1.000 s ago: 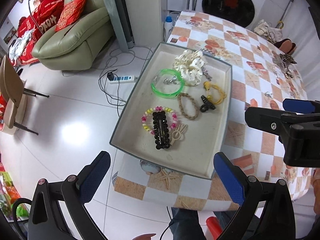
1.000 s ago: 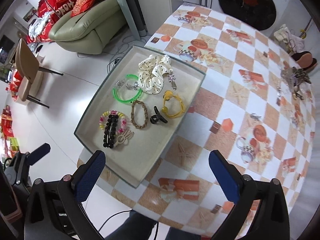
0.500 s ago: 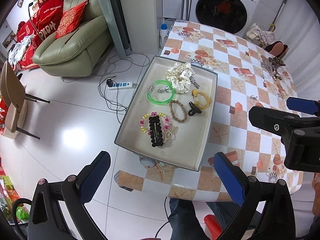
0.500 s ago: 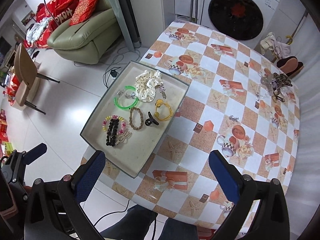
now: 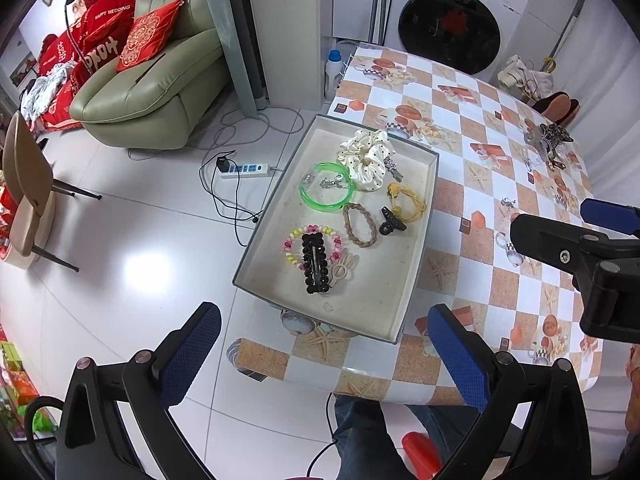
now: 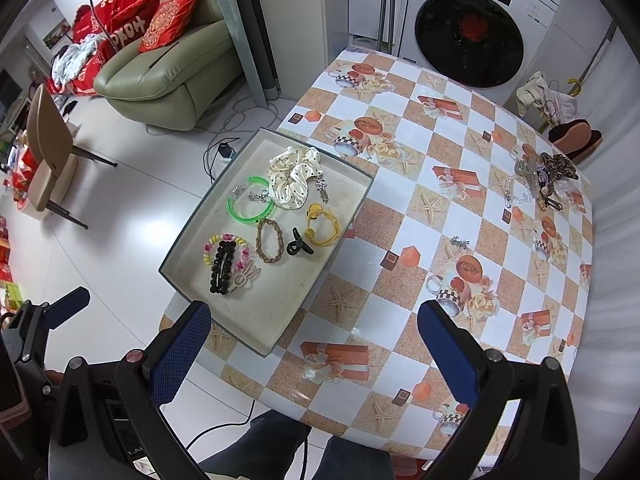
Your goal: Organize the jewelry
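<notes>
Looks like most of the sorting is already done here. A shallow tray (image 6: 192, 236) is parked on the checkered table (image 6: 400, 208), at about 10 o'clock from the right gripper (image 6: 312, 354), and a good batch is laid out in it: a polka-dot scrunchie (image 6: 294, 178), a green bangle (image 6: 250, 206), a braided band (image 6: 269, 240), a yellow hair tie (image 6: 322, 226), a black claw clip (image 6: 298, 246), a beaded bracelet (image 6: 226, 246) with a black beaded clip (image 6: 221, 266) laid over it, and a beige clip just beside that. What's left is a tangled pile of jewelry (image 6: 540, 180) way over at 2 o'clock near the far table edge, well apart from the tray, plus a small silvery piece (image 6: 460, 242) lying alone between the two. Both grippers are held high above the table, jaws spread wide with nothing in them; the left gripper (image 5: 320, 350) is aimed down at the tray. So a fair chunk is judged finished, with the far pile still to be fetched.
</notes>
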Action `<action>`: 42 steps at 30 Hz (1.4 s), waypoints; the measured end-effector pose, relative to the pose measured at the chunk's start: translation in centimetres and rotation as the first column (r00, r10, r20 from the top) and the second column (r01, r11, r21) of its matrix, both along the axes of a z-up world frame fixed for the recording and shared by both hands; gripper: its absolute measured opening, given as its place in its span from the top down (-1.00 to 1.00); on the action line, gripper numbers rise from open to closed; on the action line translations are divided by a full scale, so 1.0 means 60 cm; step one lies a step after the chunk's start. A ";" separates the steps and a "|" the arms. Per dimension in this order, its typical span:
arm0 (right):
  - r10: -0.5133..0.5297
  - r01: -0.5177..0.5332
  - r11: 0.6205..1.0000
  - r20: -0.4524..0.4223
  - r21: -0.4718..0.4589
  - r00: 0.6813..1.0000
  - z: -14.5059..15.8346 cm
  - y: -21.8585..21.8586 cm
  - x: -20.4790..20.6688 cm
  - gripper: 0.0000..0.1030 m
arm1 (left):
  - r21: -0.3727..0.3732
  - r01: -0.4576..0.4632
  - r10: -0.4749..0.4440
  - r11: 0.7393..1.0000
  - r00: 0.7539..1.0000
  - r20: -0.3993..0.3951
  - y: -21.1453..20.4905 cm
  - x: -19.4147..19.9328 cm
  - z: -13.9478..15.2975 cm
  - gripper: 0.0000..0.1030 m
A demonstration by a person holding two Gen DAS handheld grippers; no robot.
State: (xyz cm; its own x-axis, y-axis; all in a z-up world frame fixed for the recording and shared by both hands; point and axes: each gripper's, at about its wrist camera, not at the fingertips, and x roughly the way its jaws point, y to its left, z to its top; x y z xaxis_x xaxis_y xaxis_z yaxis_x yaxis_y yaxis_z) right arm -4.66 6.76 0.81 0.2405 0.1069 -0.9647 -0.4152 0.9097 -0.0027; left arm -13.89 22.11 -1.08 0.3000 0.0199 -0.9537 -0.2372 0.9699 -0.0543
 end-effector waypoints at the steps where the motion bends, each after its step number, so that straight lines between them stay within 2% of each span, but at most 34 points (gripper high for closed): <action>1: 0.000 0.000 1.000 -0.001 0.001 1.000 0.000 0.001 0.000 -0.99 | 0.000 -0.001 0.001 1.000 1.000 0.000 0.001 0.000 0.000 -1.00; 42: -0.001 0.001 1.000 0.001 0.000 1.000 0.002 0.001 -0.004 -0.99 | 0.006 -0.005 0.005 1.000 1.000 0.005 0.001 -0.002 0.002 -1.00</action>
State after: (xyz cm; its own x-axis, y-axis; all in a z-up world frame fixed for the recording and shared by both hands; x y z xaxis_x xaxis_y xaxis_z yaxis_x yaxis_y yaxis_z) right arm -4.89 6.80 0.92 0.2414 0.1069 -0.9645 -0.4143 0.9101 -0.0029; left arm -14.02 22.17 -0.98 0.3050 0.0274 -0.9519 -0.2421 0.9690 -0.0497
